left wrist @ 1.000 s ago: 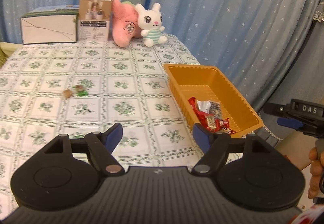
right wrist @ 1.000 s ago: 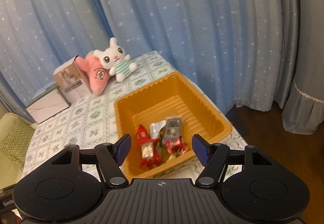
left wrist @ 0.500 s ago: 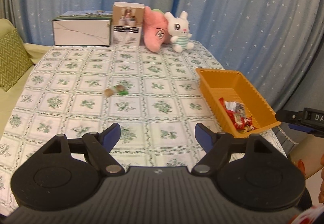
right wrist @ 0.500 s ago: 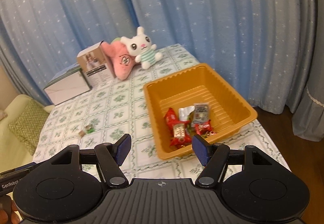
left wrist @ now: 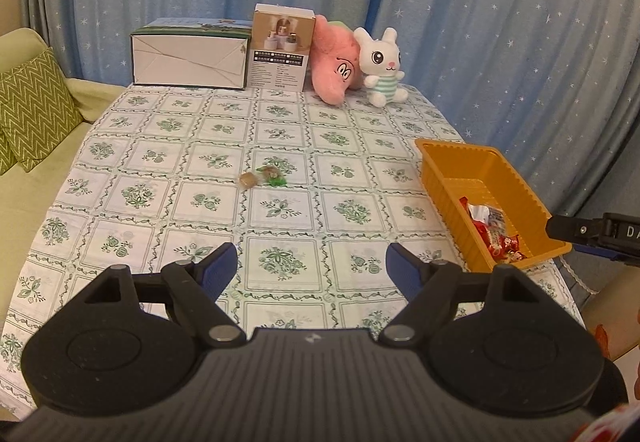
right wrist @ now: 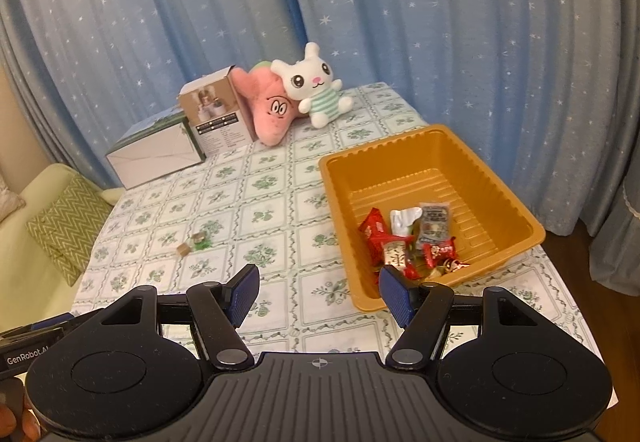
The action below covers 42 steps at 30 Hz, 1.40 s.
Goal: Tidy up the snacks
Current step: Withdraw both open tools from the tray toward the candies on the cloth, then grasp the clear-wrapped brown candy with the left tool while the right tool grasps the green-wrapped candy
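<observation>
Snacks in tray, whole from right wrist only

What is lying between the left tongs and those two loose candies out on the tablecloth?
Nothing visible. Only bare tablecloth lies between the open, empty left tongs and the candies; the orange tray sits off to the right.

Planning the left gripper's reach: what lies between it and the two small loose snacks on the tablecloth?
Only bare floral tablecloth lies between the open left gripper and the small brown and green wrapped snacks, clearest in the left wrist view.
</observation>
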Motion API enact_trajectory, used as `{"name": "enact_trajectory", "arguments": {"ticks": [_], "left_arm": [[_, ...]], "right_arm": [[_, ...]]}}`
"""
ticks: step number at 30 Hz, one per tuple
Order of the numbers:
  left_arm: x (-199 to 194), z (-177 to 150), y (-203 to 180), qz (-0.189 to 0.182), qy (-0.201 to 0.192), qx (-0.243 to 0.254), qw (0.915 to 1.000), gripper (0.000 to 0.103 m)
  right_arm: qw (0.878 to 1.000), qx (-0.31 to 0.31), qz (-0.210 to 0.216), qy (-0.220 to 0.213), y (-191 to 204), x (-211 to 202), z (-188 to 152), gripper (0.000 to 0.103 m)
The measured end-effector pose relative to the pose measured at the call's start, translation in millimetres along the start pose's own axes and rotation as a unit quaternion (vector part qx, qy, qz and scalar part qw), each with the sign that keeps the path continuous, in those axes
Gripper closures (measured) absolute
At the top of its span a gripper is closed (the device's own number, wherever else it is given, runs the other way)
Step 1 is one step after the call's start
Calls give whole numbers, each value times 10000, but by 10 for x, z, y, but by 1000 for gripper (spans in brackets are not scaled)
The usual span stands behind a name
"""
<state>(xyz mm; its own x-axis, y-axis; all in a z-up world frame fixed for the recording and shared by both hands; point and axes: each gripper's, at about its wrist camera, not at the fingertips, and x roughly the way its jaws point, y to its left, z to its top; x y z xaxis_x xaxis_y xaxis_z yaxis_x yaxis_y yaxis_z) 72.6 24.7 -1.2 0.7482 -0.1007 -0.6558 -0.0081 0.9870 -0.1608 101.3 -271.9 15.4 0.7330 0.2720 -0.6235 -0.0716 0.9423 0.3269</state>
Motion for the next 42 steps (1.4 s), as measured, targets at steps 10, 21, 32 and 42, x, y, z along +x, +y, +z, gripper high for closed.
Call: {"name": "enact_trajectory", "arguments": {"ticks": [10, 21, 32, 42], "left_arm": [[139, 101, 215, 122, -14, 155, 9998, 24], [713, 320, 587, 376, 158, 576, 9975, 24], [1559, 428, 880, 65, 319, 1078, 9936, 26], [2226, 511, 944, -50, 437, 1510, 9876, 43]], "right_arm": [[9994, -309, 121, 109, 221, 242, 31, 37], [9966, -700, 346, 257, 533, 832, 68, 37], [9939, -871, 462, 485, 788, 1713, 23, 37], [9911, -998, 575, 660, 918, 2383, 31, 37]]}}
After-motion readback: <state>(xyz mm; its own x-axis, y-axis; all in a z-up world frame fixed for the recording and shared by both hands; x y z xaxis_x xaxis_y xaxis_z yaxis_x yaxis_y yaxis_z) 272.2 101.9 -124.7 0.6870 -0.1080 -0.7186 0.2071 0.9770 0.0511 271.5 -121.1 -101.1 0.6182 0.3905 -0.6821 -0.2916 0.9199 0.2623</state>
